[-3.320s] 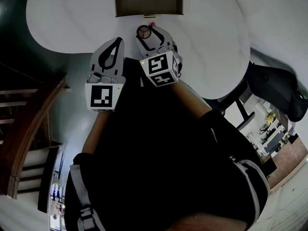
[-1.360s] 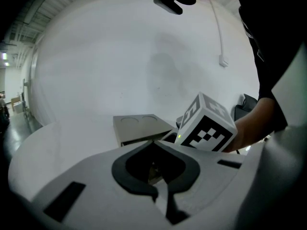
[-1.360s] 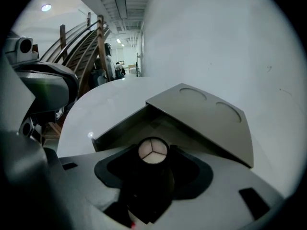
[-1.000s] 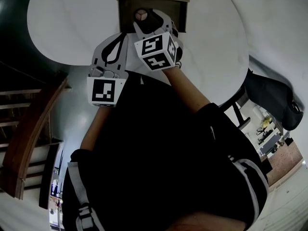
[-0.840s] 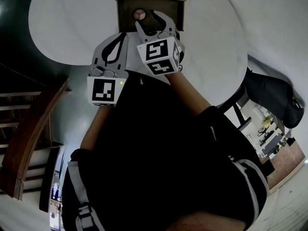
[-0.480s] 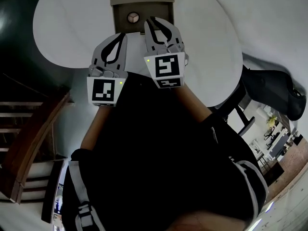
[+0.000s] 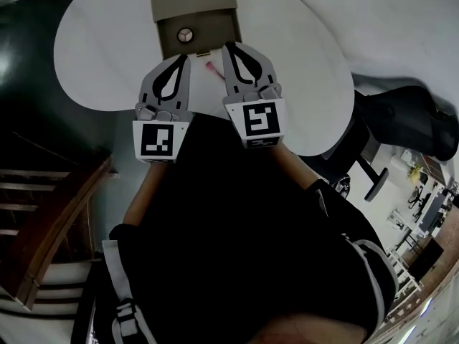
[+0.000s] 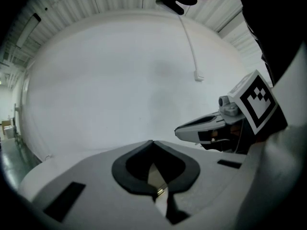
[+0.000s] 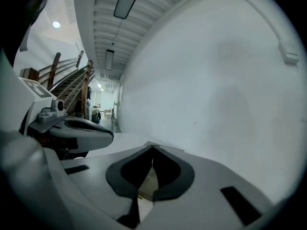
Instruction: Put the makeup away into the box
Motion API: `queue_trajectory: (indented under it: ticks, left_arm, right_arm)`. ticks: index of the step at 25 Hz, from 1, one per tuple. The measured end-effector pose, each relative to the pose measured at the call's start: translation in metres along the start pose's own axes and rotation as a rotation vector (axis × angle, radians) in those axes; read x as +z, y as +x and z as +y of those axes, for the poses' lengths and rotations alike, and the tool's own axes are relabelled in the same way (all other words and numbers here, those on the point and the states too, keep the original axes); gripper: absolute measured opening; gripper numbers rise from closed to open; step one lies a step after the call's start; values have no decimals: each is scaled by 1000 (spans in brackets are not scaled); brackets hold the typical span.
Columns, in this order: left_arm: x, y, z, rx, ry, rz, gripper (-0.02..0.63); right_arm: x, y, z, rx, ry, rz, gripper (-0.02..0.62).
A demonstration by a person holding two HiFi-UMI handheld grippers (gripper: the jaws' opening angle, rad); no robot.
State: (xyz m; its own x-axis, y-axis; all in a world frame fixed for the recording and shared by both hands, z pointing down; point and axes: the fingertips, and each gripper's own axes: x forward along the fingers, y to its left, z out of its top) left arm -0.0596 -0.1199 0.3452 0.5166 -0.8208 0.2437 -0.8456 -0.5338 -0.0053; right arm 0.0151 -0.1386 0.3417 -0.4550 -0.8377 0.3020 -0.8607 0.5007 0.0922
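Since the earlier frames: the right gripper (image 7: 229,47) has let go of the round compact (image 7: 186,36) and pulled back. The compact now lies in the box (image 7: 208,27), just ahead of both grippers' tips. The right jaws have just been closing and now meet with nothing between them. The left gripper (image 7: 182,58) is also closed and empty, alongside the right one.

Left to do: a small pink item (image 7: 213,68) lies on the table (image 7: 301,63) between the two grippers, short of the box. It's too small to identify, probably makeup.

Next step, my read:
- Use the right gripper, as it's closer.
- Open the jaws wide before descending.
- Come down over the pink item and pinch it across its narrow side.
- Lift it clear of the box wall.
- Release it low, beside the compact, so it doesn't bounce out.
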Motion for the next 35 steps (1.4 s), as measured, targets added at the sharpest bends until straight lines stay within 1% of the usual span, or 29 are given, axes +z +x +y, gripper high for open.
queue_trajectory:
  ticks: [3, 6, 8, 13, 16, 19, 23, 26, 32, 35]
  left_arm:
    - [3, -1, -9, -5, 22, 9, 8]
    - [4, 2, -17, -13, 24, 7, 8]
    - [2, 4, -21, -17, 24, 11, 8]
    - [-3, 8, -22, -22, 11, 30, 8]
    - [-9, 11, -20, -22, 1, 49, 8]
    - [-18, 15, -19, -25, -21, 70, 8]
    - [-28, 21, -18, -33, -32, 84, 8]
    - [-44, 24, -18, -37, -44, 137, 8]
    - [-72, 31, -16, -45, -69, 194, 8]
    - [-82, 34, -16, -51, -77, 208, 8]
  right_arm:
    - [2, -13, -10, -24, 0, -14, 25]
    - [-4, -22, -19, -47, 25, 29, 25]
    - [-7, -25, -23, -51, 32, 27, 25]
    - [-15, -23, -23, -46, 43, 63, 25]
    - [-26, -18, -21, -28, 38, 90, 25]
    - [-34, -11, -18, -6, 41, 93, 25]
    - [-59, -5, -16, 13, 33, 161, 25]
    - [-78, 0, -15, 35, 21, 208, 25]
    - [-112, 11, -6, 100, -6, 287, 26]
    - [-129, 16, -1, 136, 1, 326, 29]
